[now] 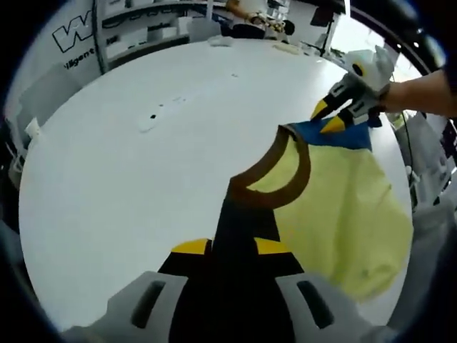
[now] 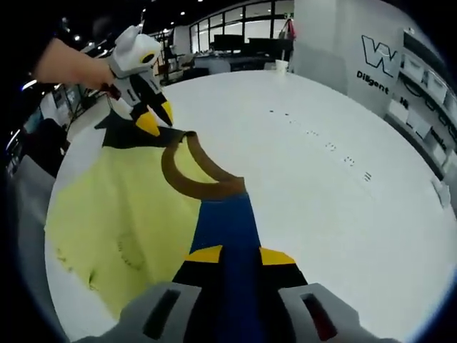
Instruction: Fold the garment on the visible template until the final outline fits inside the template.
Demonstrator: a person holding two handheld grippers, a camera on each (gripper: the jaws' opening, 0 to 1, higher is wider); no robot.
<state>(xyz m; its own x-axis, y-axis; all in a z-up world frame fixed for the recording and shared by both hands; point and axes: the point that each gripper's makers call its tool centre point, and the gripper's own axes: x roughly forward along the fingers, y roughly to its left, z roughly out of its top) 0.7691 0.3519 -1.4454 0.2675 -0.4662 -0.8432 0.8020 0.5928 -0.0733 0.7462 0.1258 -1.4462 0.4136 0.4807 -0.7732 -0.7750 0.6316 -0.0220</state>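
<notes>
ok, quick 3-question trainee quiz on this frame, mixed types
1. True or false: the left hand-held gripper is shut on the shirt.
2. The neckline trim is: A) brown B) red C) white
3. What surface is under the shirt?

Key: 1. True; it grips a dark shoulder, and the right hand-held gripper grips the blue one. 2. A. 3. The white round table.

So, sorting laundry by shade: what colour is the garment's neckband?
Brown neckband, clearest in the right gripper view.
</notes>
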